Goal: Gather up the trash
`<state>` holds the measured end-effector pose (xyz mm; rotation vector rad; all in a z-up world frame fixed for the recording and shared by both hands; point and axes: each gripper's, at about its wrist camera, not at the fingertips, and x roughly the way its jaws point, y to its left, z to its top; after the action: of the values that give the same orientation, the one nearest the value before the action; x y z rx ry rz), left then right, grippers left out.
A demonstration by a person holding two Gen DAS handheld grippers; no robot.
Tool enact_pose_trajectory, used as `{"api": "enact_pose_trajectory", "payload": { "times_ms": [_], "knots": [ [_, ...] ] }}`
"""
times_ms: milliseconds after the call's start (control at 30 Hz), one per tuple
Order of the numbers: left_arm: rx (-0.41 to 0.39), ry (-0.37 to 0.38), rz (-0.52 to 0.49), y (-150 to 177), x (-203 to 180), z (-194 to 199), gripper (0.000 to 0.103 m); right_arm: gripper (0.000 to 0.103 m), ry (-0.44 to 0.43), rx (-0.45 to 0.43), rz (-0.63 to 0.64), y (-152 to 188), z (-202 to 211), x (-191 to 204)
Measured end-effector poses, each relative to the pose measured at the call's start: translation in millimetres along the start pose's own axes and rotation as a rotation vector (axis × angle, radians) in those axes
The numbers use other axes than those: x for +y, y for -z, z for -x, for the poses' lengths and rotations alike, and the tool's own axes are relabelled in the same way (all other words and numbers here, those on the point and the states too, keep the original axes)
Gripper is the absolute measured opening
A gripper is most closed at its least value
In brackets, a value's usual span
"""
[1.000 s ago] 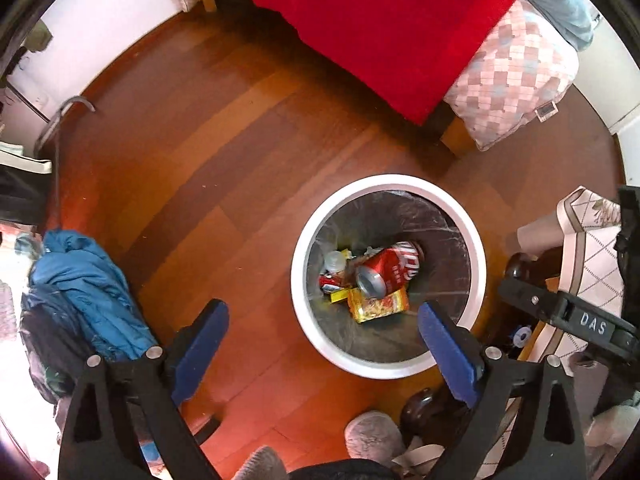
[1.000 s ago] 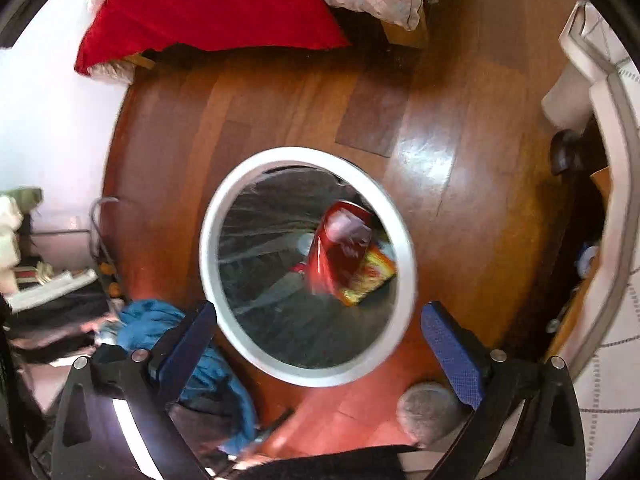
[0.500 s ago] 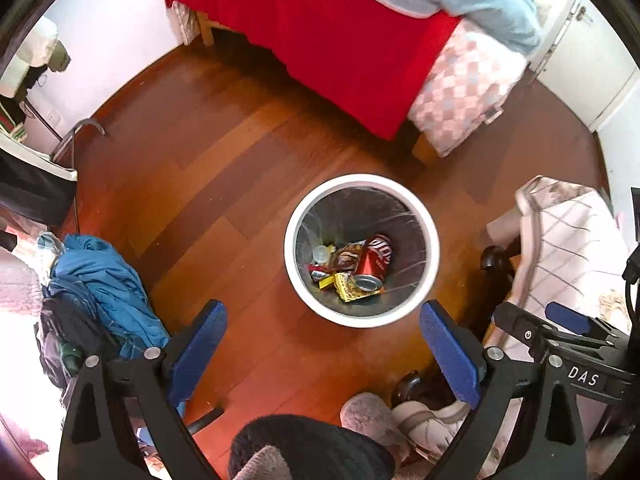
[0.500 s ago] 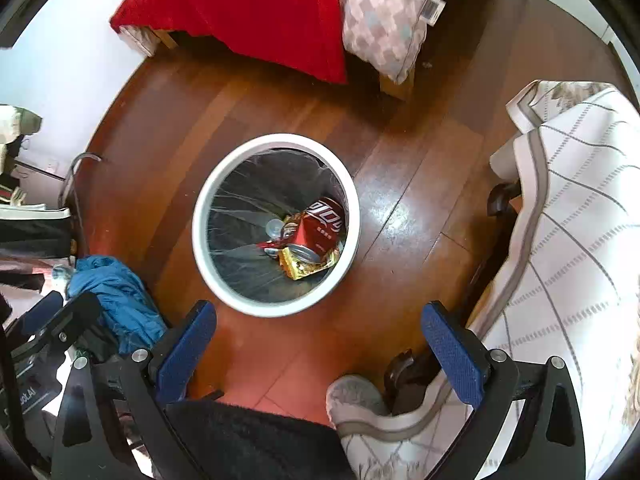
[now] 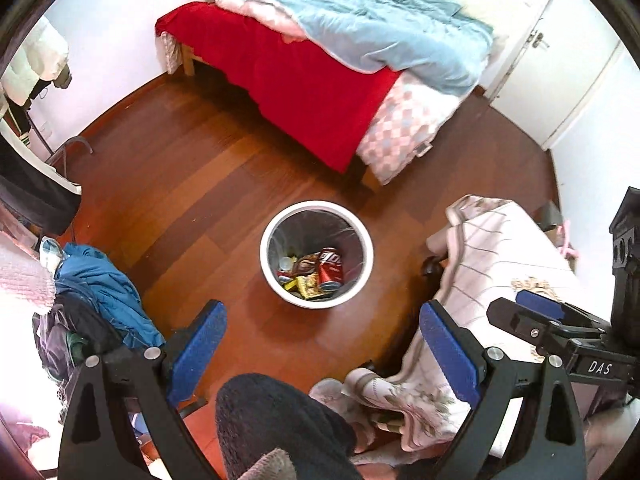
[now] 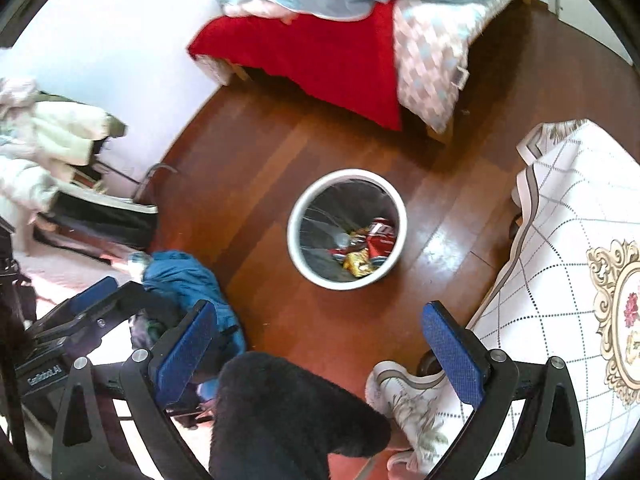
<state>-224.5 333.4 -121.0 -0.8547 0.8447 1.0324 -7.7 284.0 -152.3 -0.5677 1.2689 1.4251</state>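
A white round trash bin (image 5: 272,276) with a dark liner stands on the wooden floor; it also shows in the right wrist view (image 6: 298,258). Inside lie a red soda can (image 5: 330,270), a yellow snack wrapper (image 5: 306,286) and other small trash; the can (image 6: 380,238) and the wrapper (image 6: 358,262) show in the right wrist view too. My left gripper (image 5: 324,348) is open and empty, high above the floor in front of the bin. My right gripper (image 6: 320,348) is open and empty, also high above the floor. Each gripper shows at the edge of the other's view.
A bed (image 5: 304,68) with a red cover and a light blue duvet stands behind the bin. A table with a white patterned cloth (image 6: 568,240) is at the right. A blue jacket (image 5: 104,288) lies at the left. The person's dark trouser leg (image 5: 276,432) is below.
Both grippers have risen well away from the bin, which now looks much smaller. The red can, seen falling a second ago, now lies in the bin.
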Motion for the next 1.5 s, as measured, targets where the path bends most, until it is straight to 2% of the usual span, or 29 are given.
{"api": "enact_pose_trajectory", "payload": {
  "times_ms": [267,467,1067,1133,1500],
  "knots": [
    [-0.035,0.069,-0.024,1.3,-12.1,46.7,0.098,0.103,-0.06,-0.015,0.044,6.6,60.0,21.4],
    [-0.05,0.093,-0.026,4.3,-16.9,64.2,0.098,0.103,-0.082,-0.025,0.085,8.4,90.8,38.5],
    [-0.07,0.094,-0.017,7.4,-16.2,76.0,0.099,0.103,-0.098,-0.006,0.116,6.4,100.4,49.0],
    [-0.07,0.098,-0.017,7.6,-15.9,75.8,0.103,0.103,-0.099,-0.004,0.119,6.8,100.5,49.2],
    [-0.078,0.099,-0.015,7.6,-16.4,81.4,0.103,0.103,-0.109,-0.004,0.124,5.1,105.8,52.0]
  ]
}}
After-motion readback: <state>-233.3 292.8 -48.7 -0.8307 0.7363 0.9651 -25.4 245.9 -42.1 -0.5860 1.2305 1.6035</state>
